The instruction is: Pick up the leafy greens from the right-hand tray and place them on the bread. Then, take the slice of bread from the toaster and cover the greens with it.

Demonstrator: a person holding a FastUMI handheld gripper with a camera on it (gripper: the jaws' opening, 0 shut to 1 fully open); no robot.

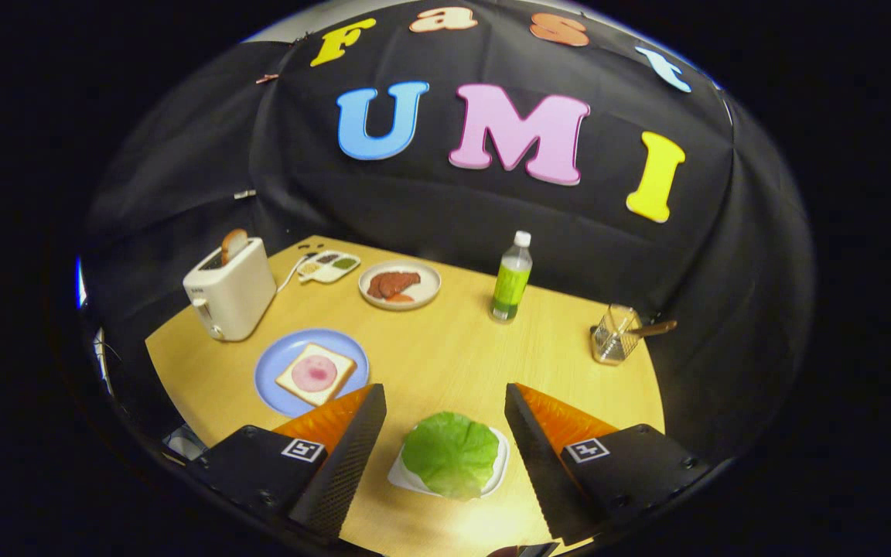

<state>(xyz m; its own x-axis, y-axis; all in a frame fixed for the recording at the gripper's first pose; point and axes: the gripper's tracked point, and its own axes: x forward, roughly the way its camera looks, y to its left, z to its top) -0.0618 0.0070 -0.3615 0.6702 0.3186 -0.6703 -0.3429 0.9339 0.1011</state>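
Note:
A green lettuce leaf lies on a small white tray directly between my two fingers, which hang above it. My gripper is open, with nothing held. Ahead and to the left, a blue plate carries a slice of bread topped with a round pink slice of ham. Beyond the plate stands a white toaster with a second slice of bread sticking up out of its slot.
On the wooden table beyond my fingers: a grey plate of brownish meat, a small divided dish behind the toaster, a green bottle with a white cap, and a glass cup holding a wooden-handled utensil at the right.

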